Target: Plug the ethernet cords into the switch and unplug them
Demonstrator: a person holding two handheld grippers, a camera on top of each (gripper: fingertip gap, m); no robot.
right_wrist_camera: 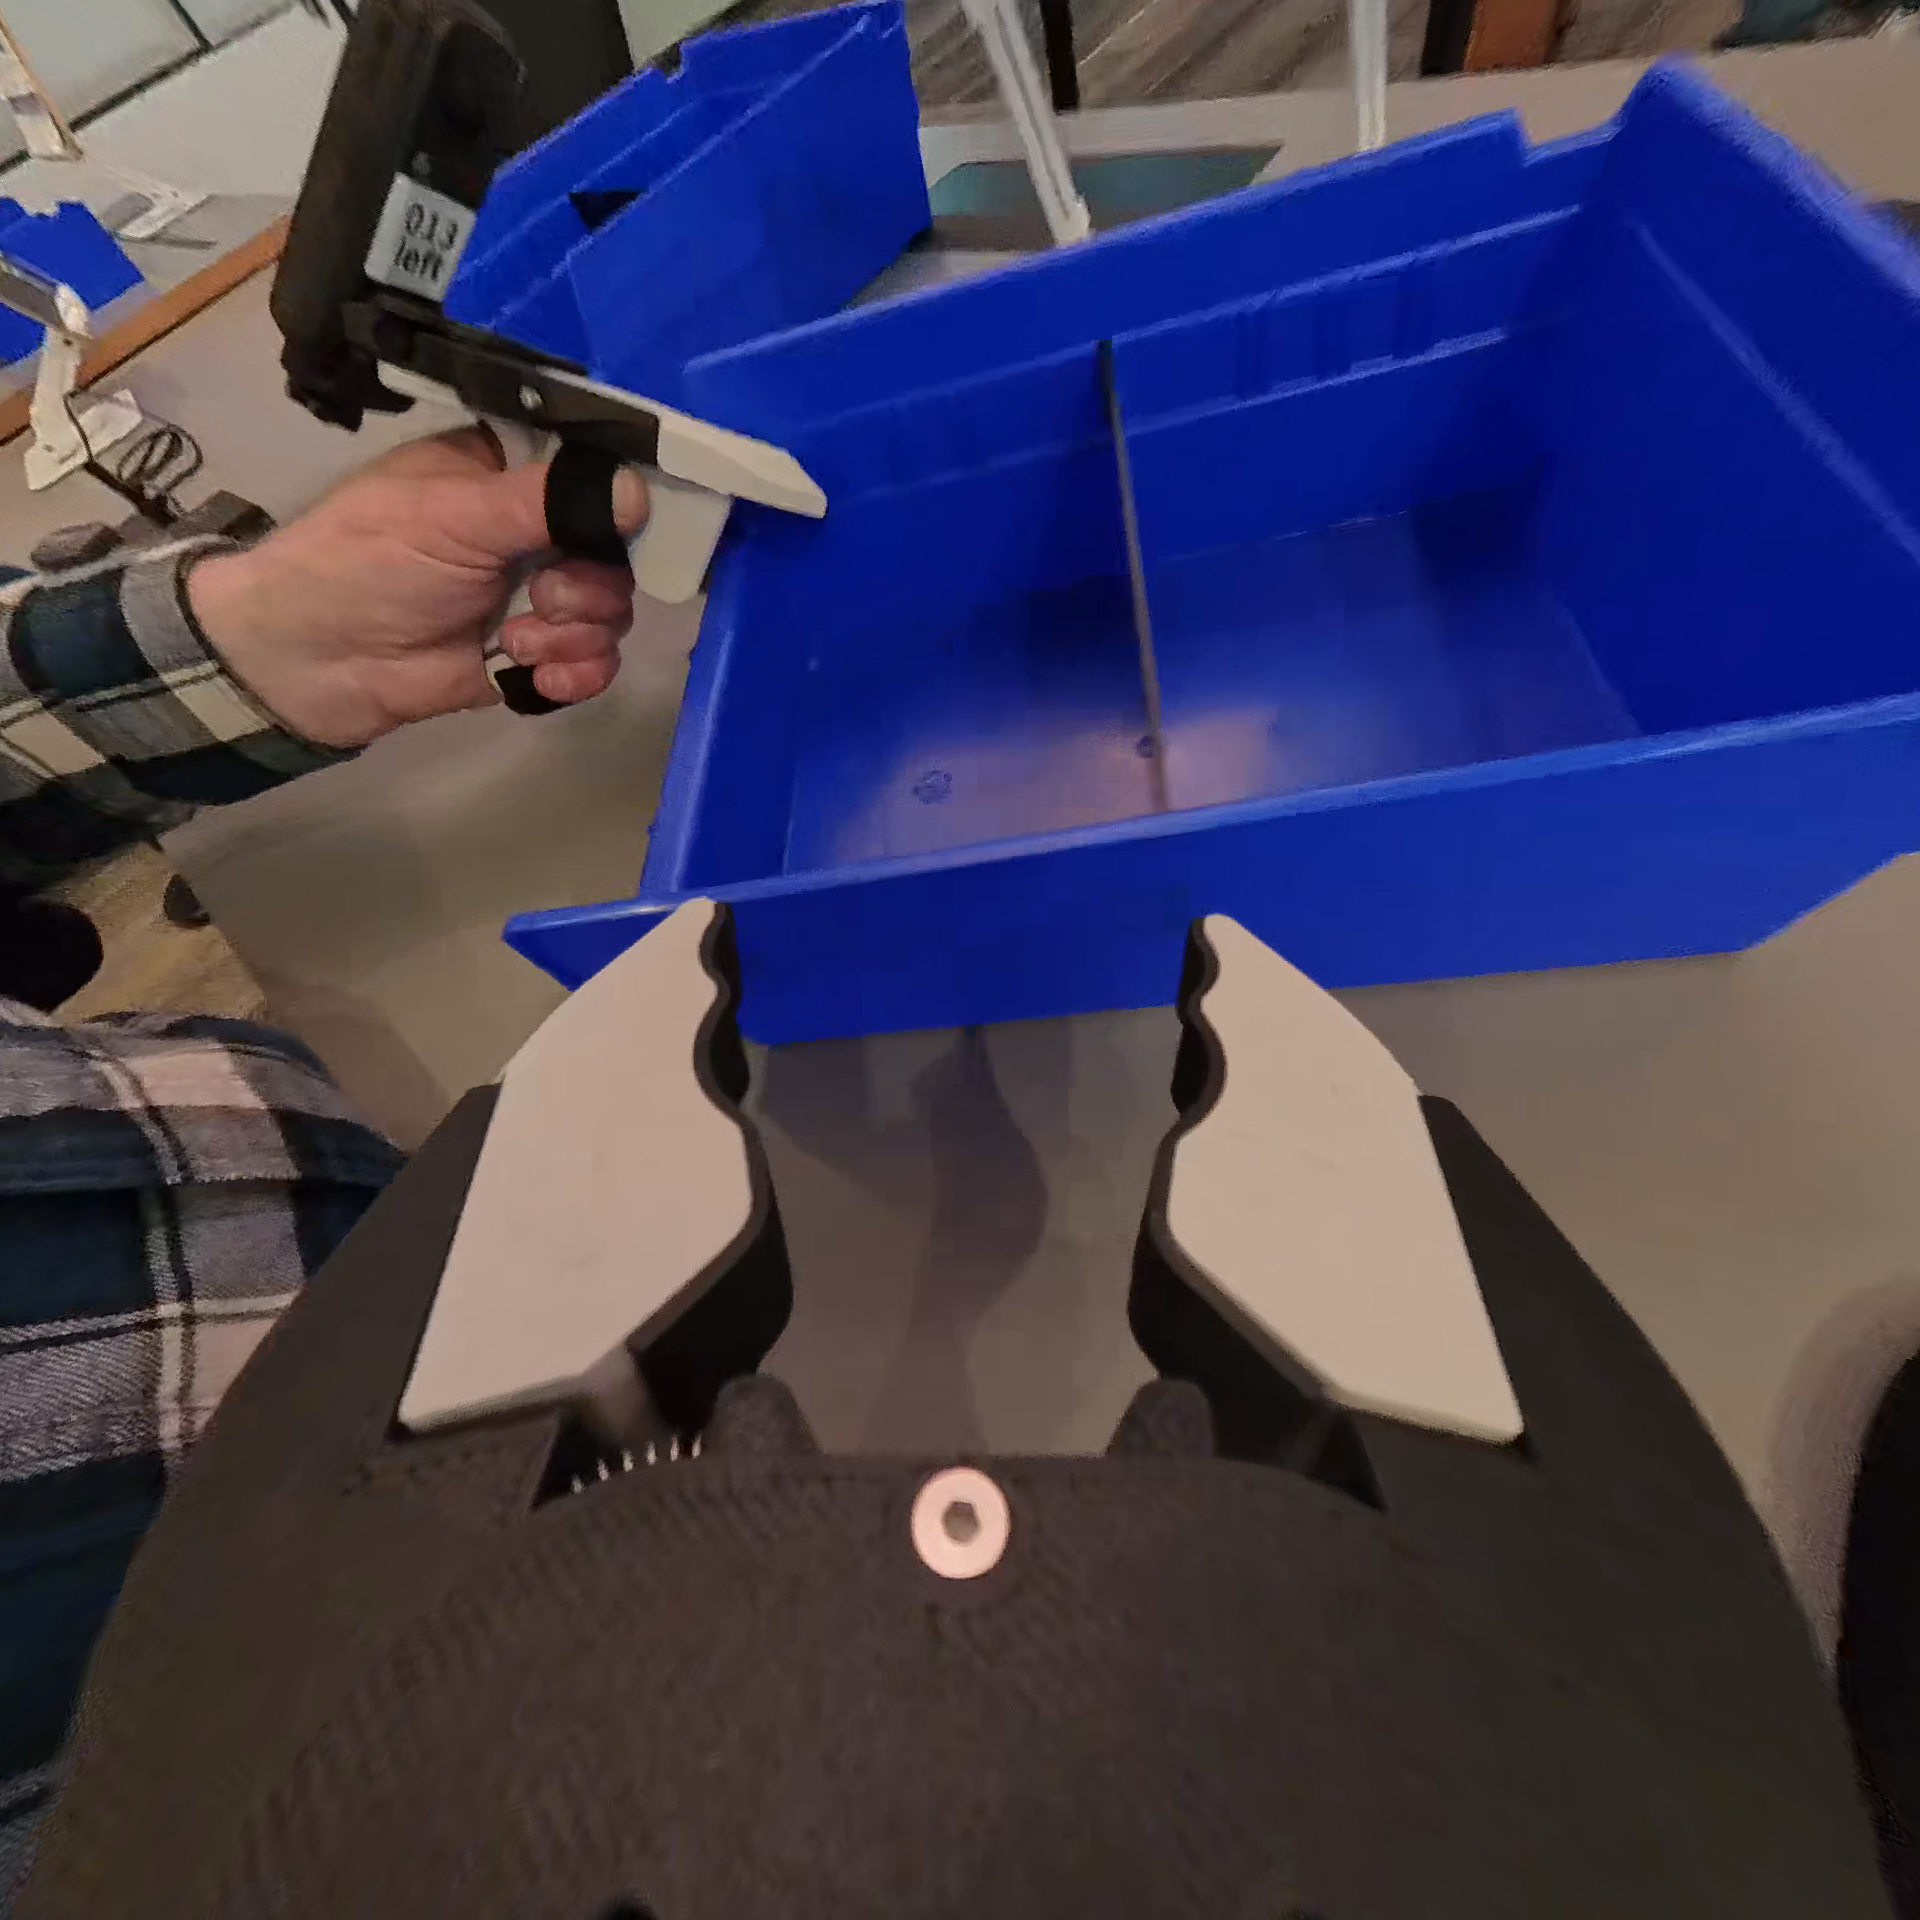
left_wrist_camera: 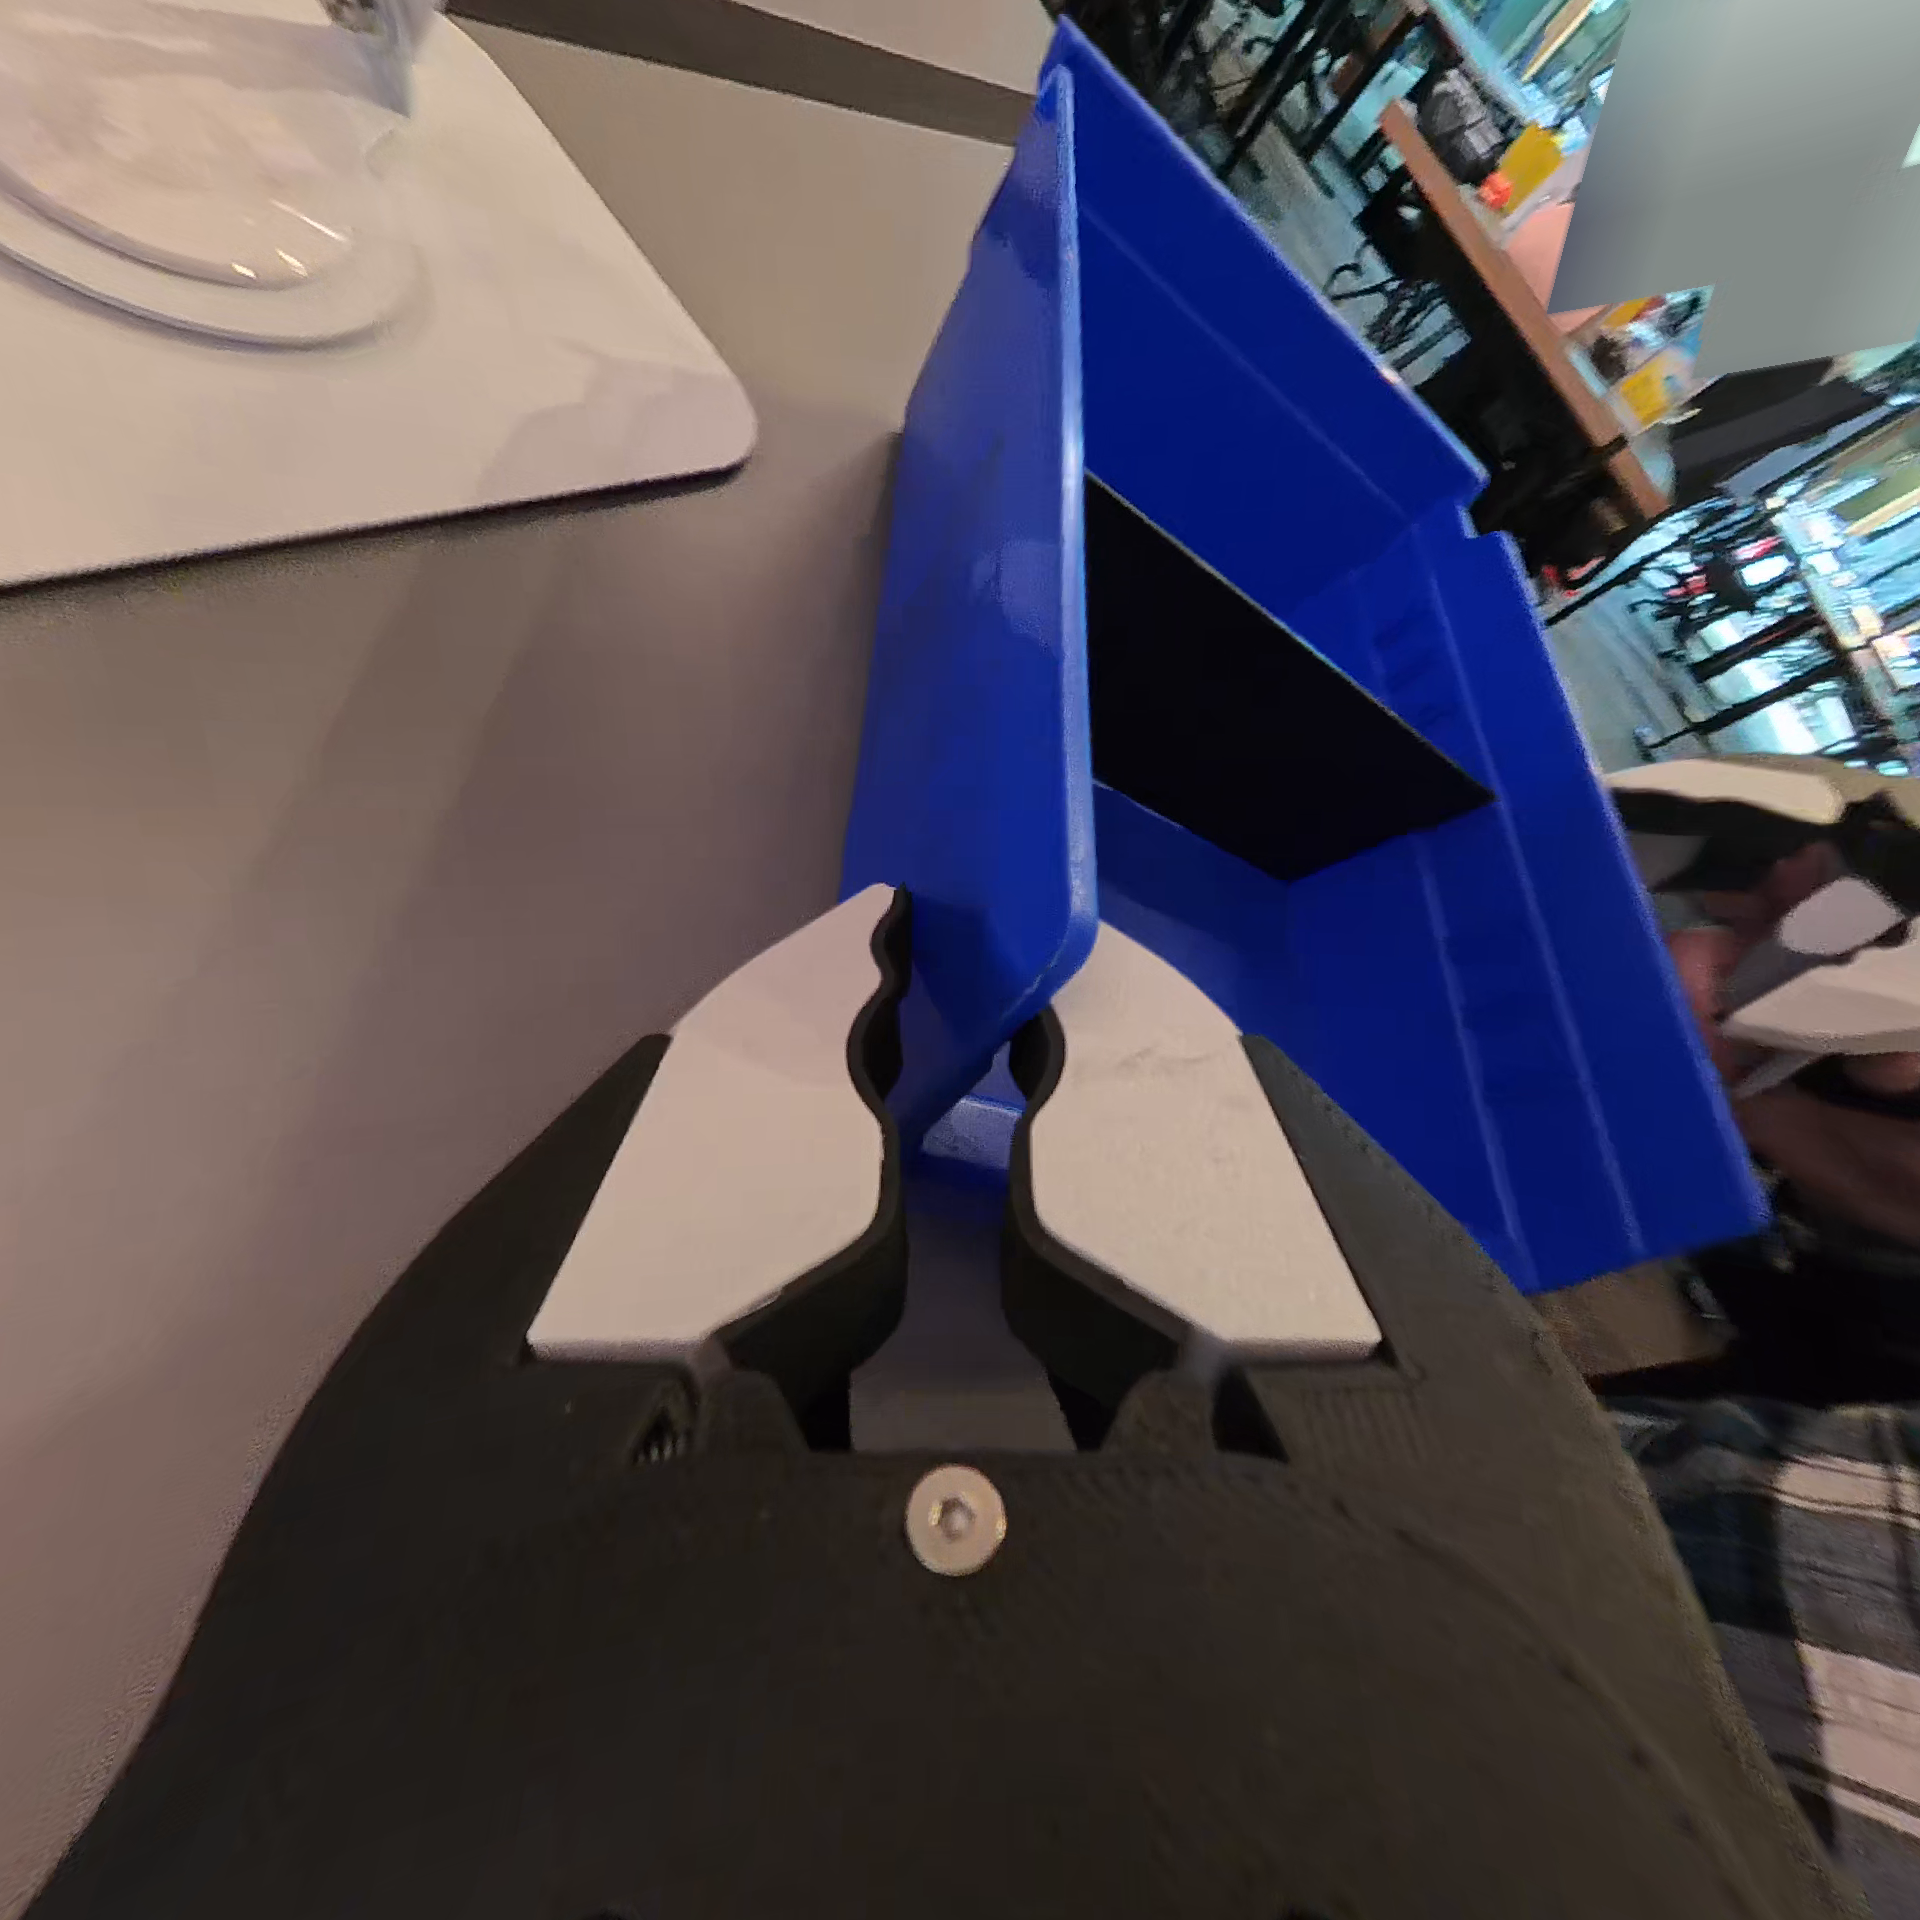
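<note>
ethernet cords and switch show in neither view. largest is the blue bin (right_wrist_camera: 1247, 914) on the grey table (left_wrist_camera: 416, 935), its two compartments bare. left gripper (left_wrist_camera: 966, 997) pinches its side wall; right gripper (right_wrist_camera: 956, 987) hangs spread wide before the front wall. steady the bin by that pinch before reaching further.

Blue bin (right_wrist_camera: 1299, 914), black divider (left_wrist_camera: 1247, 675), grey table (right_wrist_camera: 1558, 1091), plaid sleeve (right_wrist_camera: 94, 675), white mat (left_wrist_camera: 416, 416)

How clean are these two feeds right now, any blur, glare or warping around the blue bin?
Left wrist view: wide-angle warp bends the blue bin wall; the clear dish and the background room are smeared. Right wrist view: soft glare on the bin floor, motion blur at the bin's far corner, faint shadows on the grey table between the open hand-held gripper fingers.
</note>
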